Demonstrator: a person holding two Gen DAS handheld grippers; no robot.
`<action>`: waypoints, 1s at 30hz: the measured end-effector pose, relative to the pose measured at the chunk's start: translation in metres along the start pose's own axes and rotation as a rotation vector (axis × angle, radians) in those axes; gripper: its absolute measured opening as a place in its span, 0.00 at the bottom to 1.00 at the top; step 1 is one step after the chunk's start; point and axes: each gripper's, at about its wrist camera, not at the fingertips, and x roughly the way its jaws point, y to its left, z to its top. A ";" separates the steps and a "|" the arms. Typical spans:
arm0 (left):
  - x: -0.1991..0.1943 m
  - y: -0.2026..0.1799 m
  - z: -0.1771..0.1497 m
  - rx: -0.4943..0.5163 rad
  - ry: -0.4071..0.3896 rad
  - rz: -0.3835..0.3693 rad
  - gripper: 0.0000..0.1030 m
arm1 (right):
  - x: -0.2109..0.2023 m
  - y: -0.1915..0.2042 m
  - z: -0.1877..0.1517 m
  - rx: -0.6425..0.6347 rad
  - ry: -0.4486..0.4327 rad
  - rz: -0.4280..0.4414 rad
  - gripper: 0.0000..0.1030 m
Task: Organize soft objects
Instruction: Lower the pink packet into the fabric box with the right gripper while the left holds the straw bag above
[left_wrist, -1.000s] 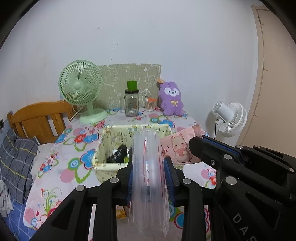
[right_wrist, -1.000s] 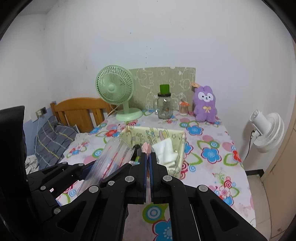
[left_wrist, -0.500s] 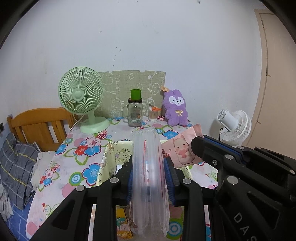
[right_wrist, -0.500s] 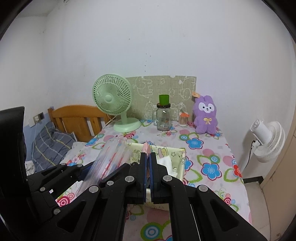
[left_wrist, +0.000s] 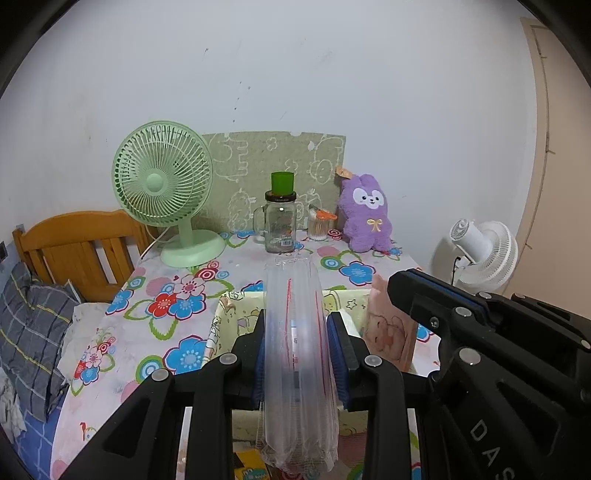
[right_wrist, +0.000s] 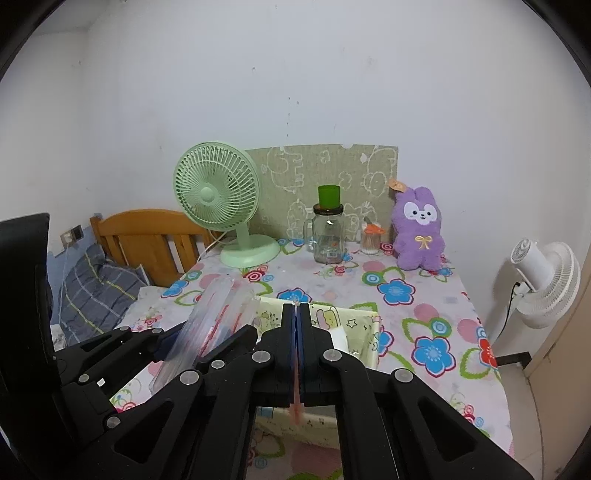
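One yellow fabric bin (left_wrist: 236, 317), contents unclear

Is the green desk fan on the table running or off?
Off, apparently: the green desk fan shows a sharp, unblurred grille and hub in both wrist views; the blades behind it are hard to make out.

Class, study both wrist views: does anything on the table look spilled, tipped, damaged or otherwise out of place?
Nothing stands out. The green fan, glass jar and purple plush stand upright along the wall, and no spill shows on the flowered tablecloth.
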 end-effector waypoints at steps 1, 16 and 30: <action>0.004 0.002 0.001 -0.003 0.005 0.004 0.29 | 0.004 0.000 0.001 0.002 0.001 0.000 0.03; 0.058 0.020 -0.005 -0.032 0.105 0.002 0.42 | 0.066 -0.006 -0.001 0.013 0.096 0.021 0.04; 0.073 0.024 -0.016 -0.033 0.149 -0.019 0.80 | 0.093 -0.008 -0.014 0.006 0.190 -0.005 0.05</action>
